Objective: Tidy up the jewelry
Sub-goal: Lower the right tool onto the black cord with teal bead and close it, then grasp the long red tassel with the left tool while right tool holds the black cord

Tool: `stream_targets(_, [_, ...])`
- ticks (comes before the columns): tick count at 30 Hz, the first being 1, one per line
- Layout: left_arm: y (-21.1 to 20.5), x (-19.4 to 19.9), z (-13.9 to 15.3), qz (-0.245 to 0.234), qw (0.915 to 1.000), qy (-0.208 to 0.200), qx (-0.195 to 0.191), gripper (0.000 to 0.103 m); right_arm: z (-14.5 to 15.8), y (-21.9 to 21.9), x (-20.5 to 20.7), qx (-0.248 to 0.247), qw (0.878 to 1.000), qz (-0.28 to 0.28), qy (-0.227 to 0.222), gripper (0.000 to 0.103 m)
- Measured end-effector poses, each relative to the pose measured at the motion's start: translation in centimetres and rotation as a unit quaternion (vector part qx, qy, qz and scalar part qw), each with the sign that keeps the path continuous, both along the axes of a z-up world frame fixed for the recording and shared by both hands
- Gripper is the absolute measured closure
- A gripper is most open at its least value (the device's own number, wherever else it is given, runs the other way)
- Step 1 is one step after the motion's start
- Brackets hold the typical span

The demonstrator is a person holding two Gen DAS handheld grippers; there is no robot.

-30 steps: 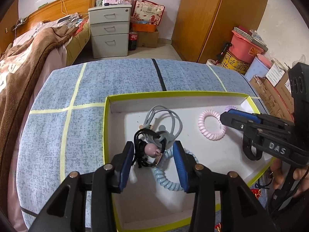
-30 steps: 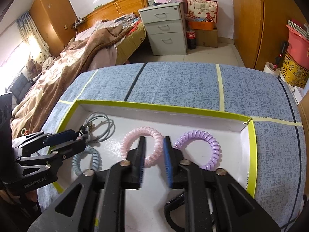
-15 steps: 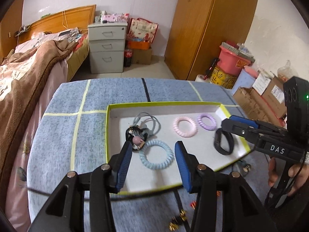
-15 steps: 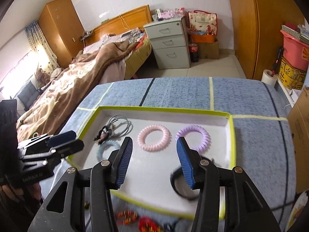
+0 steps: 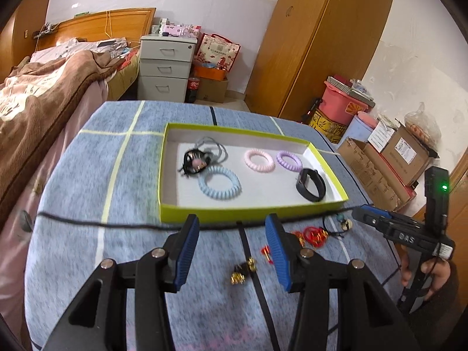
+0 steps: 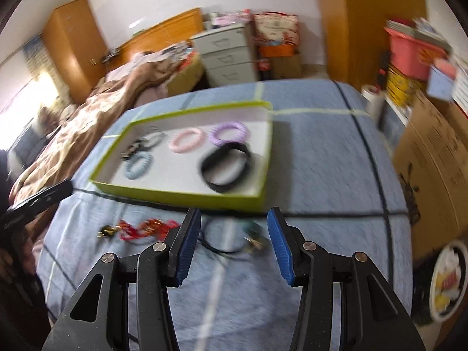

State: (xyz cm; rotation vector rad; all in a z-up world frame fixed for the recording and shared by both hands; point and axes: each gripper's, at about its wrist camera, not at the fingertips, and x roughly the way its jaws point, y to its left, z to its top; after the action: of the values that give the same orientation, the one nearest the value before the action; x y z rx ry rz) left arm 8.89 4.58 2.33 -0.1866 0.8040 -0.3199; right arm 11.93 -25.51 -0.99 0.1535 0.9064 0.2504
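A green-rimmed white box (image 5: 251, 214) (image 6: 181, 197) sits on the blue table. In it lie a blue coil ring (image 5: 219, 186), a pink one (image 5: 259, 161), a purple one (image 5: 289, 161), a black band (image 5: 310, 184) (image 6: 226, 166) and a tangle of black and grey ties (image 5: 196, 158). On the table in front of the box lie red strings with gold beads (image 5: 310, 233) (image 6: 143, 228), gold pieces (image 5: 242, 272) and a black cord with beads (image 6: 234, 239). My left gripper (image 5: 232, 253) is open and empty, back from the box. My right gripper (image 6: 232, 248) is open and empty above the black cord.
A thin black cord (image 5: 102, 223) runs across the table along the box's front. A bed (image 5: 44, 87) lies to the left. Cardboard boxes (image 5: 389, 161) and a pink bin (image 5: 345, 102) stand to the right. A drawer unit (image 5: 166, 68) is behind the table.
Both grippers have pulled back out of the box and risen. The right gripper opened and left the black band in the box. The left left the ties in the box.
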Motion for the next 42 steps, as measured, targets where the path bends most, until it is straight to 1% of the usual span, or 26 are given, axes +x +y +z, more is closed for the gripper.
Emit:
stream_targets(4, [0.1,-0.9,-0.3,0.001,1.0,0.003,0.0,0.054,-0.9,0.0,0.3,-0.009,1.0,0.003,0.007,0.054])
stream_targets(8, [0.7,-1.5,-0.5,0.011,0.9999,0.003,-0.001,0.054,-1.7,0.6,0.9,-0.019,1.0,0.007,0.017,0.054])
stream_targets(11, [1.2,-1.8,-0.8,0.018,0.9998,0.008,0.0,0.054,-2.2,1.0,1.1,-0.035,0.999,0.012,0.014,0.055])
stream_targets(14, [1.4,-1.8,-1.1,0.023,0.9997,0.011,0.003,0.054,-2.4,1.4,1.1,-0.031,0.999,0.023,0.017,0.055])
stream_targets(16, [1.5,-1.8,-1.1,0.024,0.9996,0.012,0.003,0.054,-2.6,1.8,1.0,-0.053,0.998,0.021,0.014,0.059])
stream_targets(17, [1.4,-1.8,-1.1,0.023,0.9997,0.012,0.003,0.054,-2.6,2.0,0.9,-0.066,0.998,0.02,0.011,0.064])
stream_targets(20, [1.0,-1.8,-1.1,0.017,0.9997,0.013,0.007,0.054,-2.7,2.2,0.9,-0.081,0.996,0.023,0.008,0.066])
stream_targets(23, [0.3,-1.6,-1.2,0.001,0.9999,0.015,0.005,0.054,-2.7,1.8,0.9,-0.093,0.996,0.014,0.007,0.082])
stream_targets(25, [-0.4,-1.4,-1.2,-0.016,0.9997,0.016,0.001,0.054,-2.7,1.1,0.9,-0.079,0.997,0.007,0.009,0.087])
stream_targets(26, [-0.7,-1.3,-1.3,-0.02,0.9997,0.017,0.003,0.054,-2.7,0.9,0.9,-0.073,0.997,0.006,0.01,0.088])
stream_targets(29, [-2.0,-1.0,-1.2,-0.043,0.9989,0.018,0.009,0.054,-2.6,0.3,0.6,-0.068,0.998,-0.002,0.009,0.088])
stream_targets(32, [-3.6,-0.9,-1.2,-0.079,0.9964,0.015,0.027,0.054,-2.2,-0.7,0.4,-0.045,0.999,-0.013,0.006,0.088])
stream_targets(34, [-4.5,-0.7,-1.4,-0.091,0.9952,0.015,0.032,0.054,-1.8,-1.1,0.2,-0.033,0.999,-0.018,0.004,0.088])
stream_targets(35, [-4.9,-0.6,-1.5,-0.094,0.9947,0.015,0.038,0.053,-1.5,-1.4,0.0,-0.028,0.999,-0.021,-0.001,0.088])
stream_targets(37, [-5.9,-0.4,-1.7,-0.103,0.9928,0.013,0.06,0.053,-1.1,-1.7,-0.4,-0.023,0.999,-0.024,-0.006,0.088])
stream_targets(39, [-7.1,-0.4,-1.8,-0.108,0.9896,0.003,0.095,0.047,-0.6,-1.9,-0.7,-0.018,0.999,-0.025,-0.011,0.088])
stream_targets(40, [-7.6,-0.2,-1.9,-0.115,0.9882,0.004,0.102,0.046,-0.5,-2.0,-0.9,-0.014,0.999,-0.026,-0.012,0.088])
stream_targets(42, [-8.3,0.1,-2.3,-0.131,0.9862,0.012,0.1,0.046,-0.1,-2.1,-1.1,-0.005,0.999,-0.029,-0.016,0.088])
